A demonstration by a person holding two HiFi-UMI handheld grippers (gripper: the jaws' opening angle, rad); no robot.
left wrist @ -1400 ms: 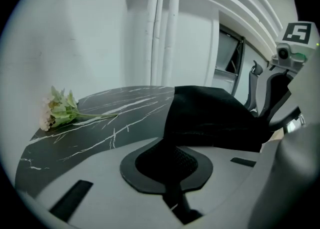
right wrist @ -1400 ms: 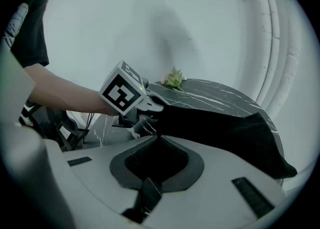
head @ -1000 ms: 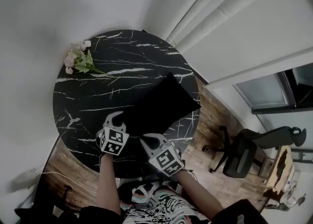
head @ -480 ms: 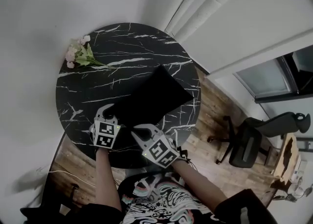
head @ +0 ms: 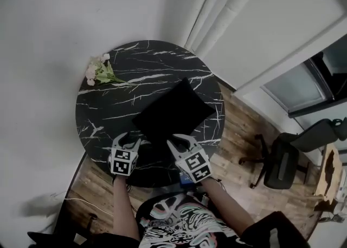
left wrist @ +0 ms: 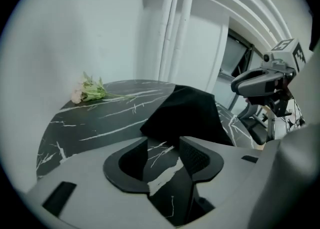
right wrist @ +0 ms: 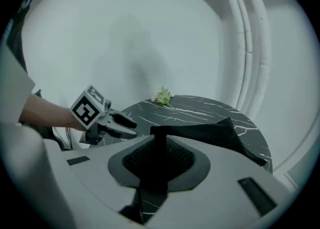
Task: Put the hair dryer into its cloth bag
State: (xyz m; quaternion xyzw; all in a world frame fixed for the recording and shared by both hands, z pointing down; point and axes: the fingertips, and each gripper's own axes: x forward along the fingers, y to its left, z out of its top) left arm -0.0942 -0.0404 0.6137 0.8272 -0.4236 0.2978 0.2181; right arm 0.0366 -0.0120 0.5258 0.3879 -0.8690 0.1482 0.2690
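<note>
Step in hand: the right gripper (right wrist: 157, 158) is clamped on the near edge of the black cloth bag (head: 171, 111). A strip of the dark cloth is pinched between its jaws.
Left gripper: the left gripper (left wrist: 162, 155) has just been opening its jaws. They stand apart with nothing between them but bare worktop, just short of the bag.
Bag: it lies near the middle of the round black marble-patterned worktop (head: 108, 100), stretching toward 3 o'clock. Its near edge is at 6 o'clock, by both grippers.
Hair dryer: it shows in no view. The bag sits humped rather than flat, so the dryer may already be inside, but I cannot tell.
Progress: probably late in the task, with one gripper let go and one holding on.
Next move: likely either a fresh grip on the bag's mouth with the left gripper, or releasing the right one. The thin cloth needs a grip right on the hem.
Other things: a small bunch of pale flowers with green leaves (head: 99, 71) lies at the 10 o'clock rim, well apart from the bag.
Writing: no brand or label is readable. Only black-and-white square patterns show on the marker cubes (head: 123, 163).
</note>
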